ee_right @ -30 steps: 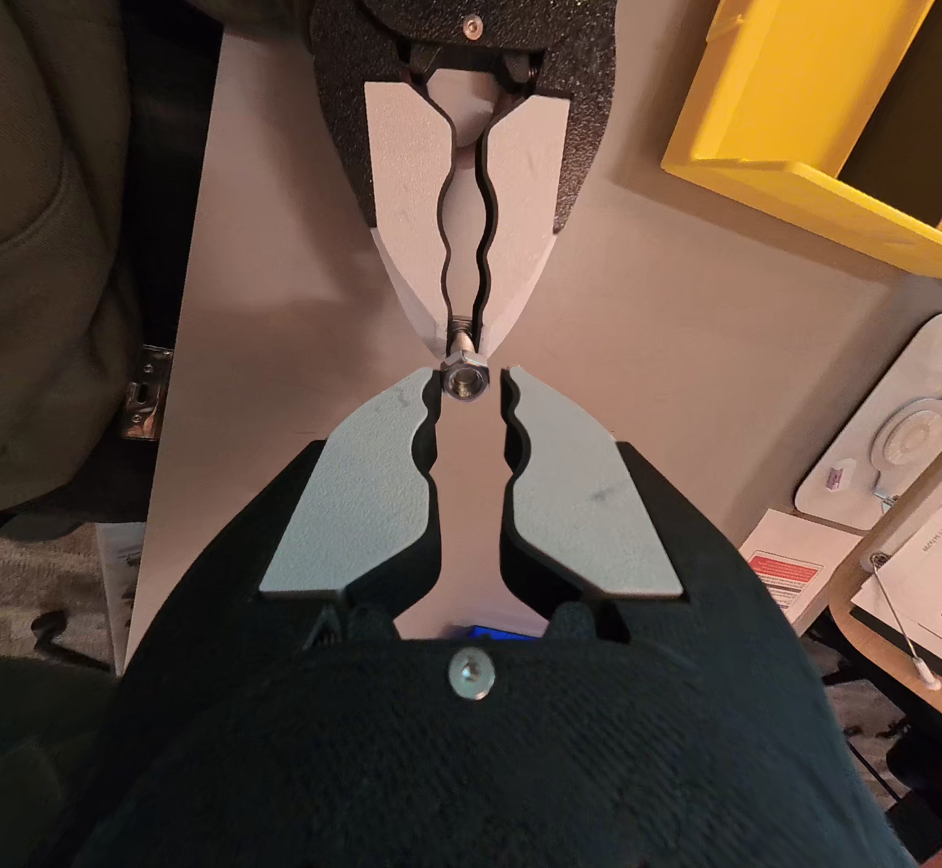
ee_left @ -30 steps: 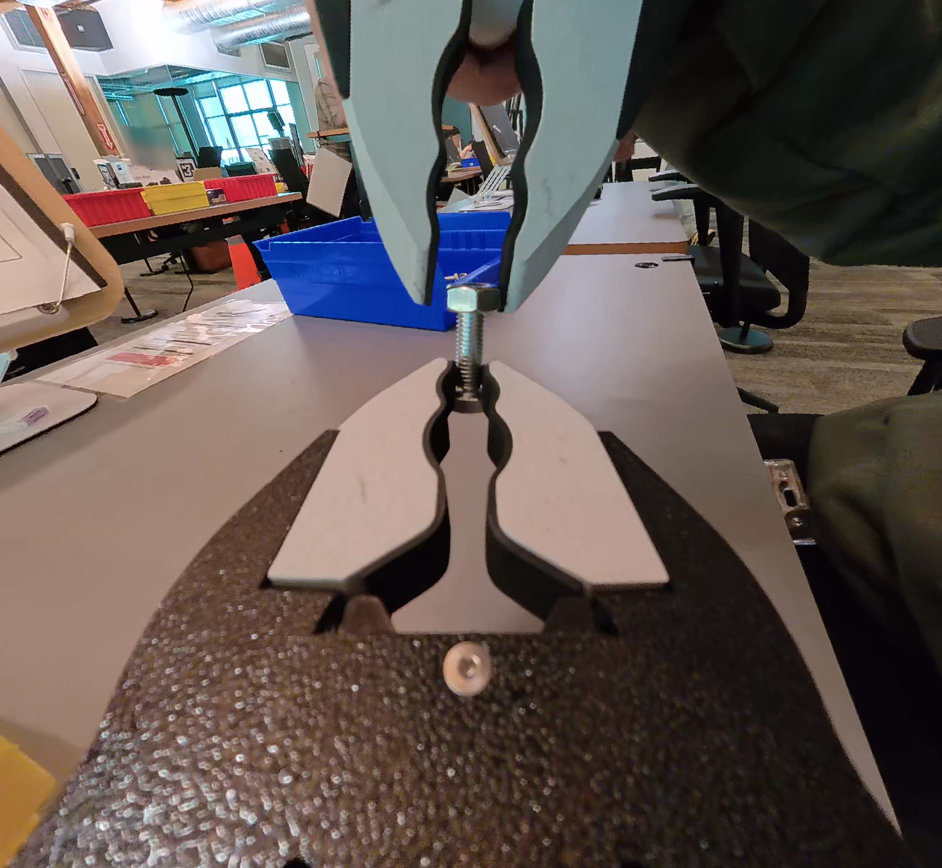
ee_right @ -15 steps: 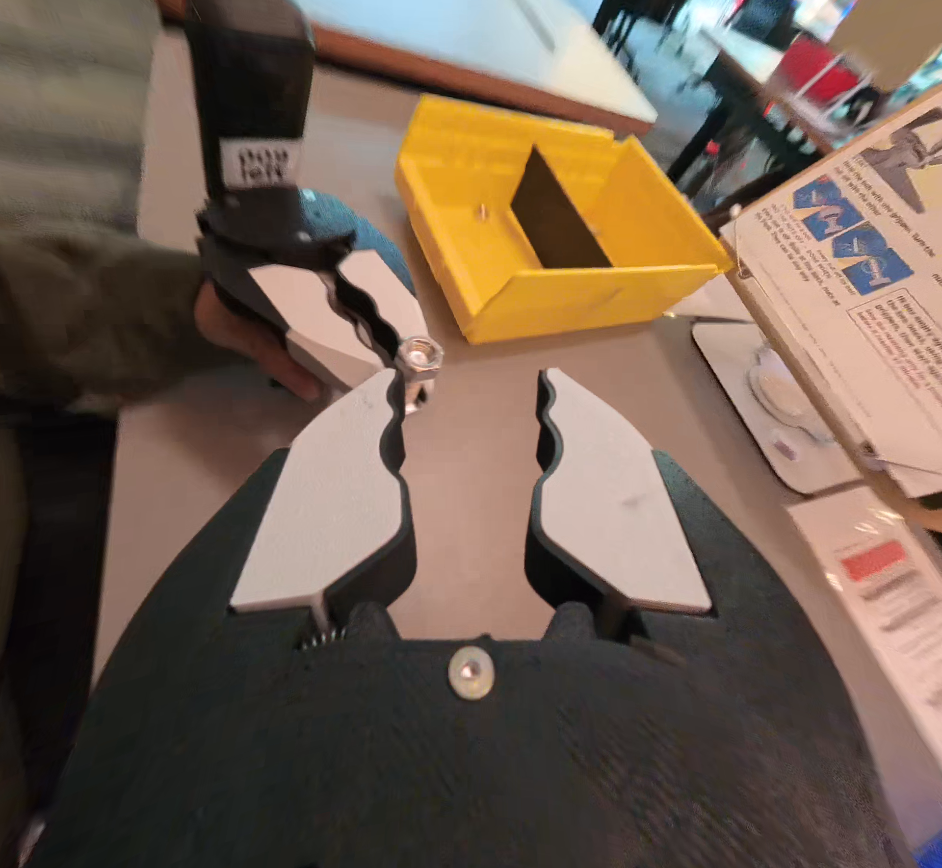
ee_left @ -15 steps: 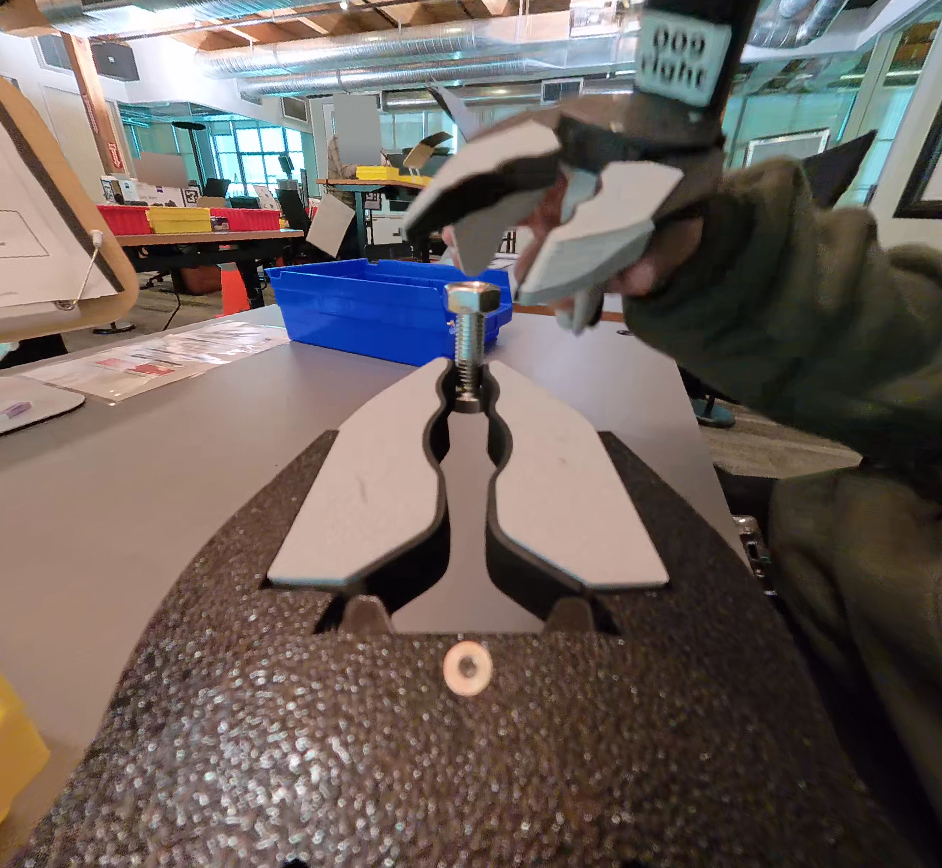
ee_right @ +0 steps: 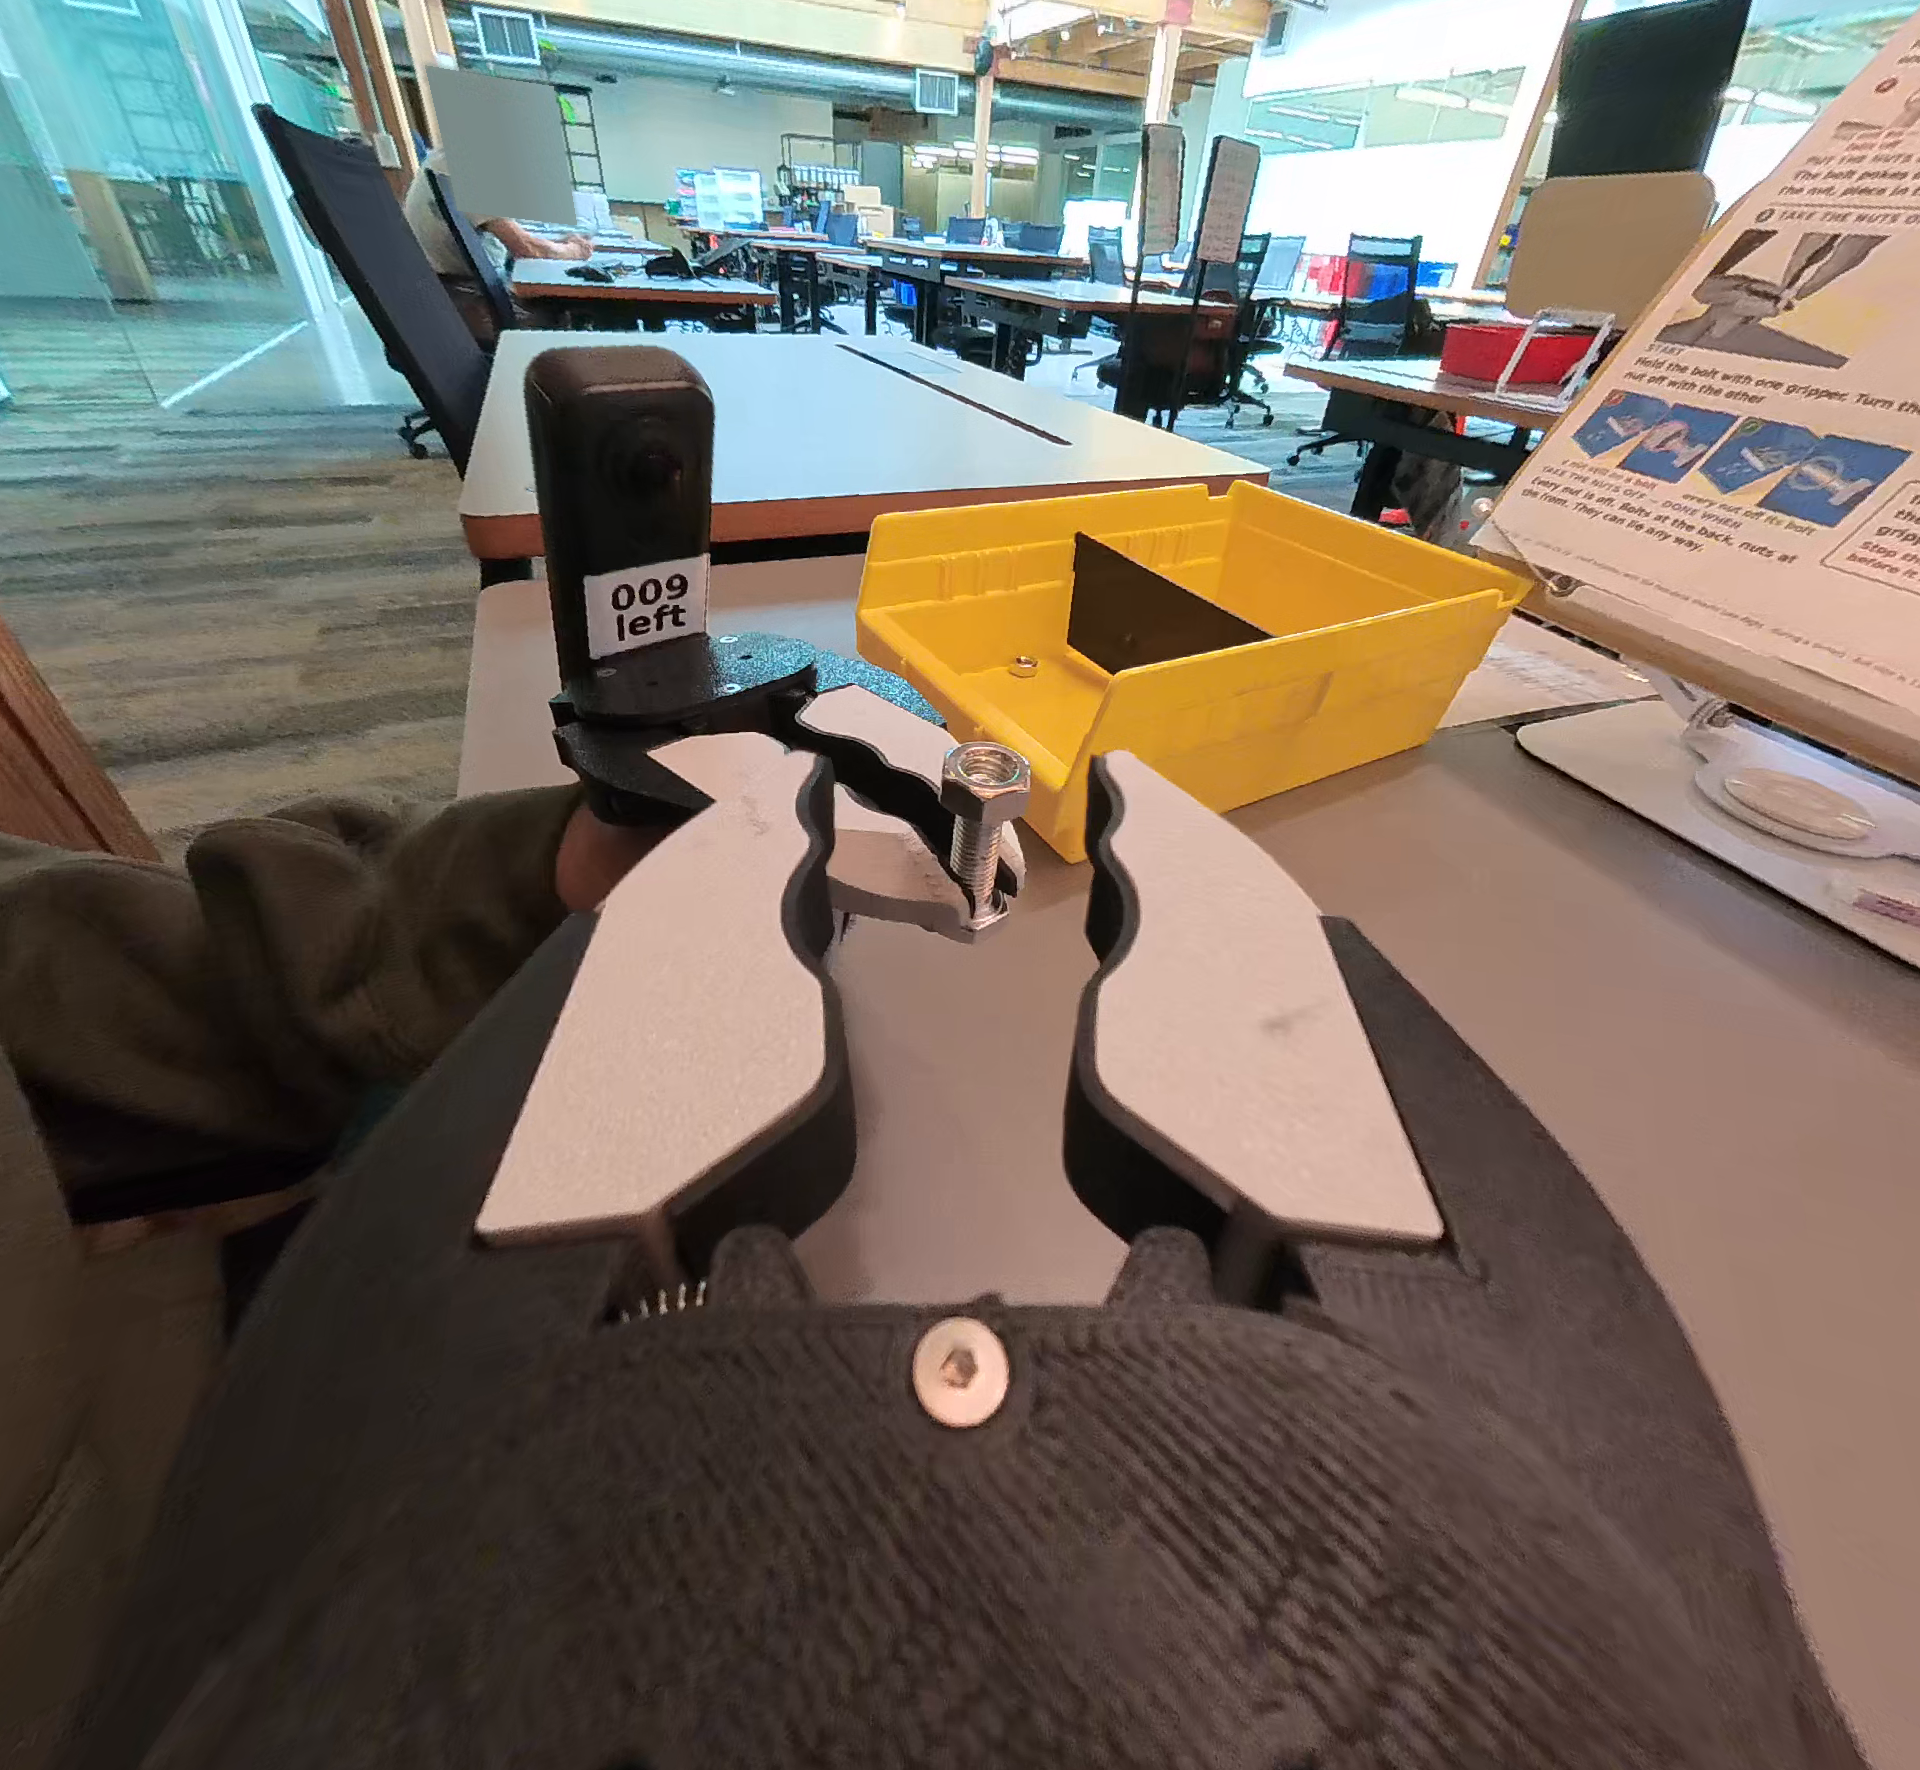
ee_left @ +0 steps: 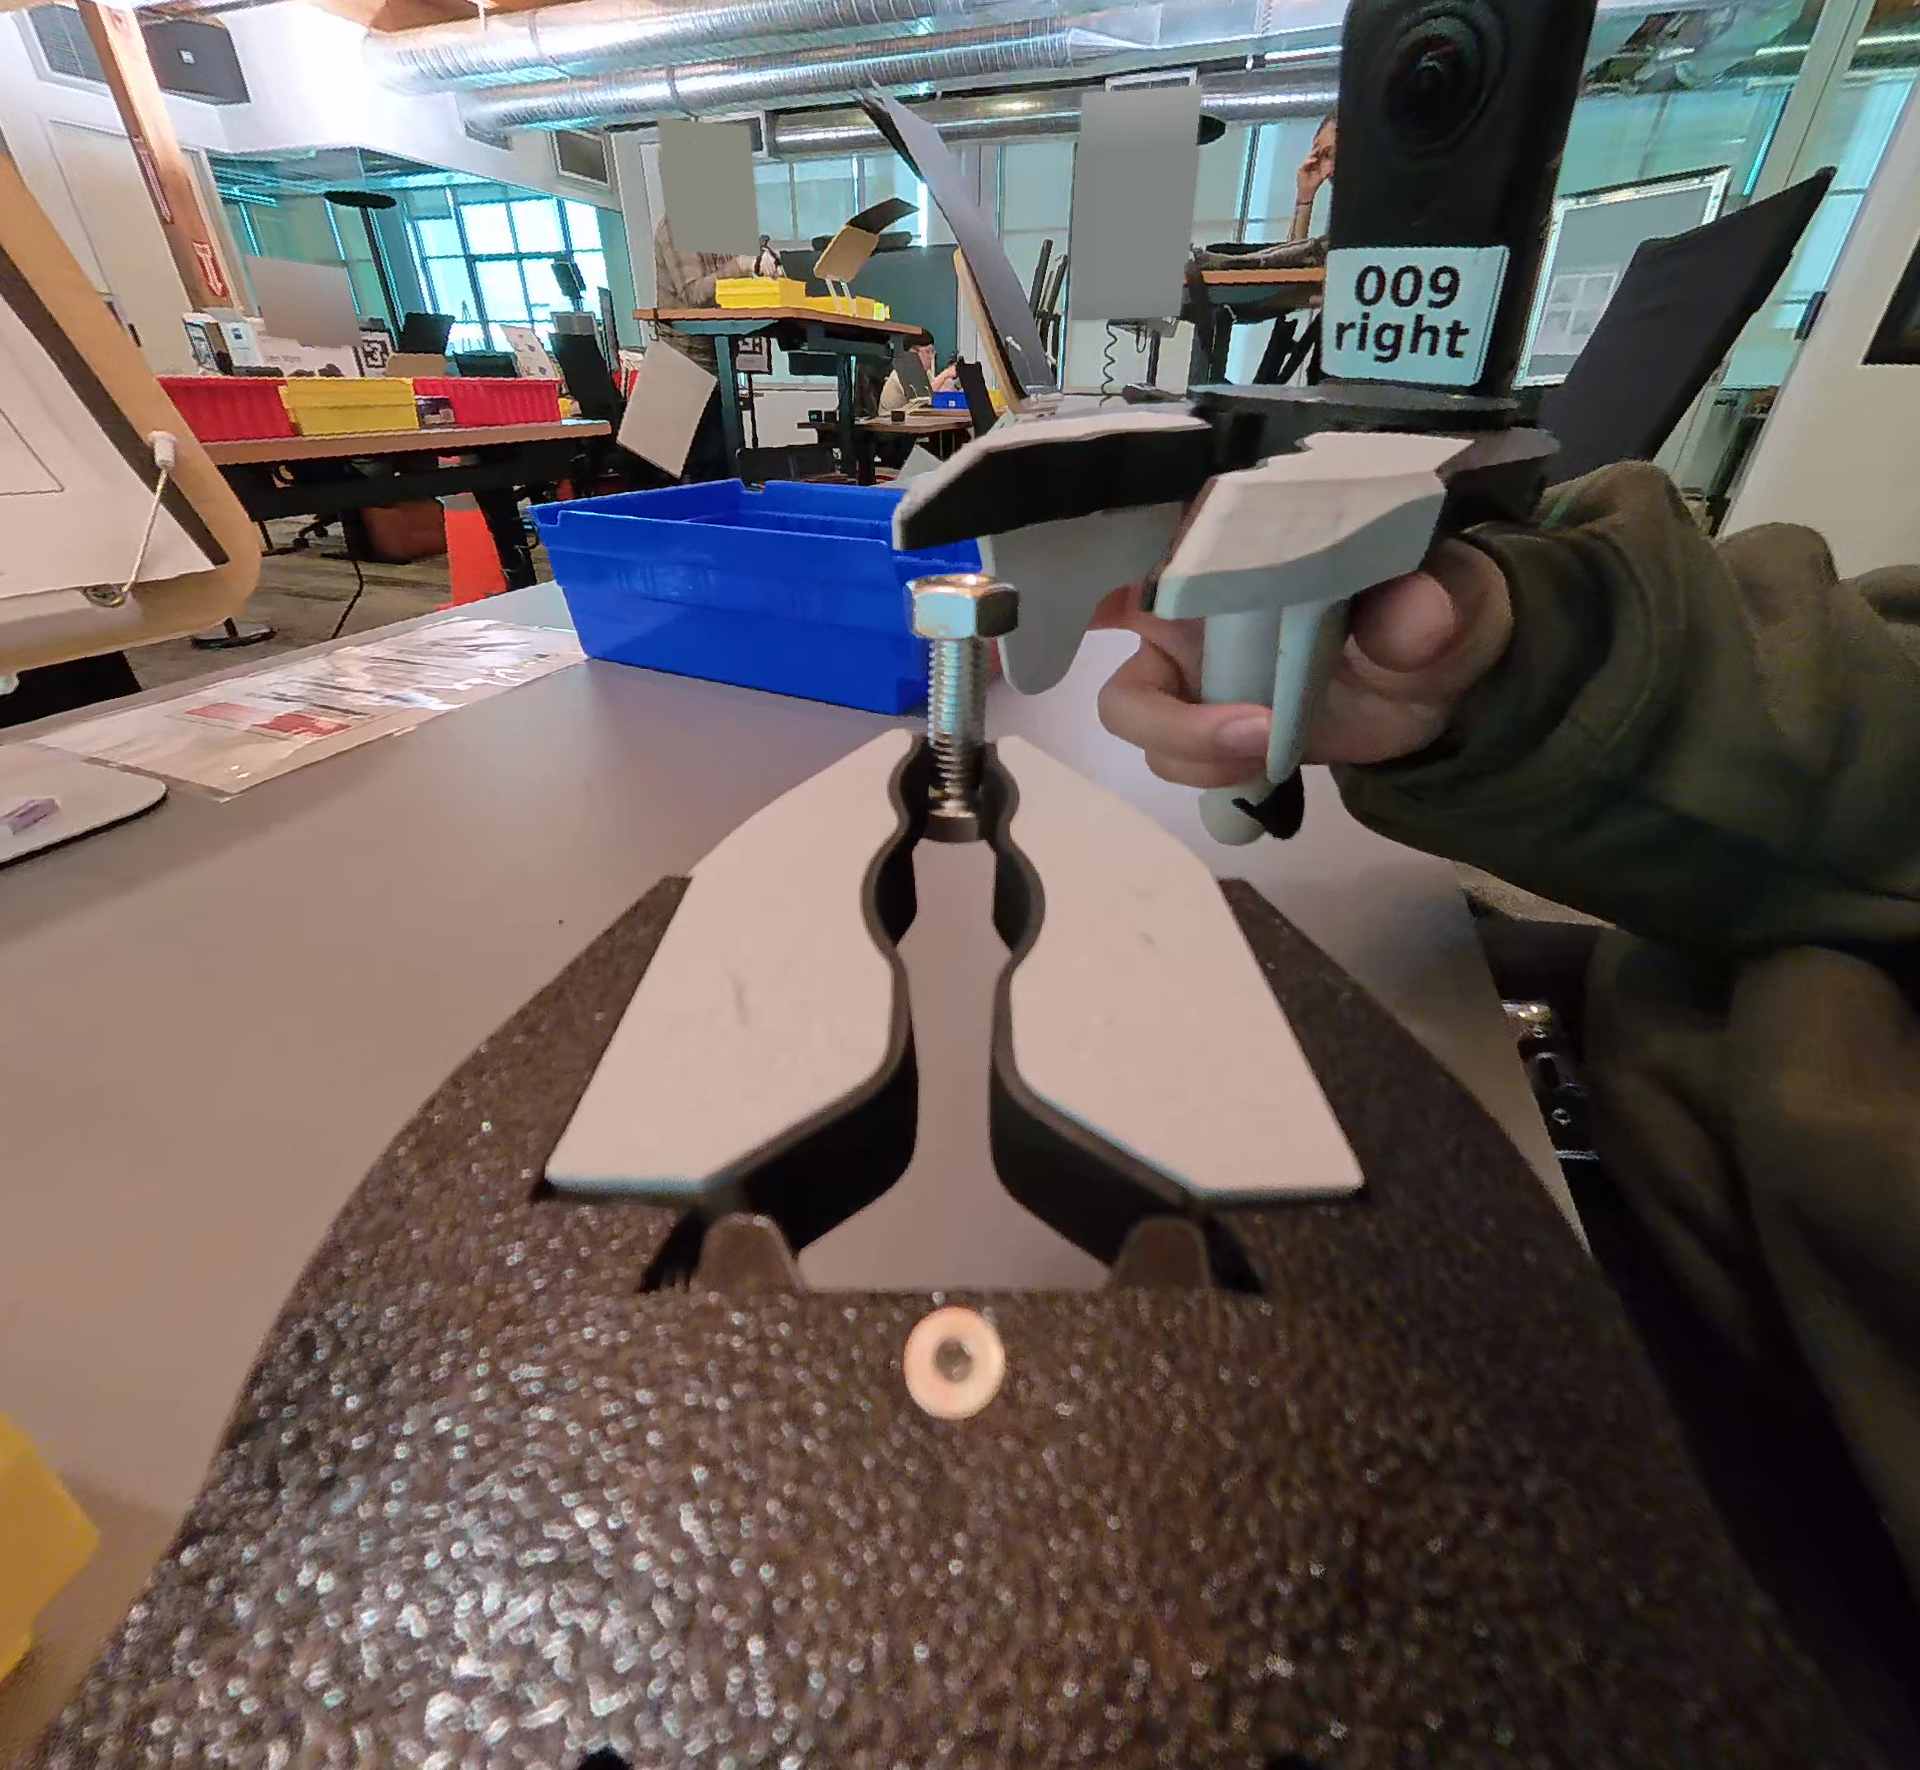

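Your left gripper (ee_left: pixel 954 790) is still clamping the upright bolt (ee_left: pixel 958 681), while your right gripper (ee_right: pixel 961 873), jaws wide and empty, is now levelling off at its 3 o'clock.

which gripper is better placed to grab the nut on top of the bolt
Probably the right gripper: it is open and empty with the nut just ahead between its fingertips. The left gripper is shut on the bolt.

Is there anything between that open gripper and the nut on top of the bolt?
Nothing visible. The right gripper is open, and the nut on the bolt shows in the gap between its fingers. The left gripper grips the bolt lower down.
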Action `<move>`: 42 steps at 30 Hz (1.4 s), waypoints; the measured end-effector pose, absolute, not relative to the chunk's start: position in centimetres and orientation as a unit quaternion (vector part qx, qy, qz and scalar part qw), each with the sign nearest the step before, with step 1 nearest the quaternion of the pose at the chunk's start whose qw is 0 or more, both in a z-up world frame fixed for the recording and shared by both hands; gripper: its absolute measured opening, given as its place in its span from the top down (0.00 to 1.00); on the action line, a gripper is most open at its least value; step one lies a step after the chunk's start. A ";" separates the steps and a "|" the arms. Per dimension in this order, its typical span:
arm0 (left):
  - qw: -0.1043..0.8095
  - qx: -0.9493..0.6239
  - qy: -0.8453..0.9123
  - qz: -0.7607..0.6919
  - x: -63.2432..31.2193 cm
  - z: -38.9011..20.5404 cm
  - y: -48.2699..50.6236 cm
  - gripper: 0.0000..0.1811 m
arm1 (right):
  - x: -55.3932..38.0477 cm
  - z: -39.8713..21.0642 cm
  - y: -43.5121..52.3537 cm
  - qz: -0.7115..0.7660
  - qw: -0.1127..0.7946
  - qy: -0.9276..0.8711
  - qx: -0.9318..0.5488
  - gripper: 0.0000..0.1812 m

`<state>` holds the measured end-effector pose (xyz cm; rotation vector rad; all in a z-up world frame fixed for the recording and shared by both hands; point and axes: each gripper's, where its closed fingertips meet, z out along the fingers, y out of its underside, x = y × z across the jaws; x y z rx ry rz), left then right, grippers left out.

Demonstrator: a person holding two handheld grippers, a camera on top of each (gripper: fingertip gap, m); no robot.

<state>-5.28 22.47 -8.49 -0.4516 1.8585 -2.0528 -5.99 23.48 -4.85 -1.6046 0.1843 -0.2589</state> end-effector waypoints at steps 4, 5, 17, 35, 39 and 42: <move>0.166 -0.158 0.654 -0.721 -5.3 -8.6 22.4 0.95 | -6.0 -5.1 23.8 -0.108 0.685 0.089 -0.715 0.76; 0.166 -0.158 0.654 -0.721 -5.3 -8.5 22.4 0.95 | -6.1 -5.1 23.8 -0.105 0.686 0.089 -0.715 0.77; 0.166 -0.163 0.651 -0.723 -5.2 -8.4 22.7 0.95 | -6.4 -5.6 24.3 -0.103 0.674 0.084 -0.727 0.80; 0.162 -0.174 0.651 -0.721 -5.0 -8.7 22.8 0.95 | -6.4 -5.9 23.9 -0.109 0.662 0.086 -0.737 0.81; 0.157 -0.164 0.655 -0.721 -5.2 -8.7 22.5 0.95 | -5.8 -5.7 23.7 -0.117 0.668 0.102 -0.728 0.79; 0.155 -0.160 0.656 -0.721 -5.3 -8.7 22.3 0.95 | -6.0 -5.6 23.9 -0.105 0.675 0.103 -0.723 0.79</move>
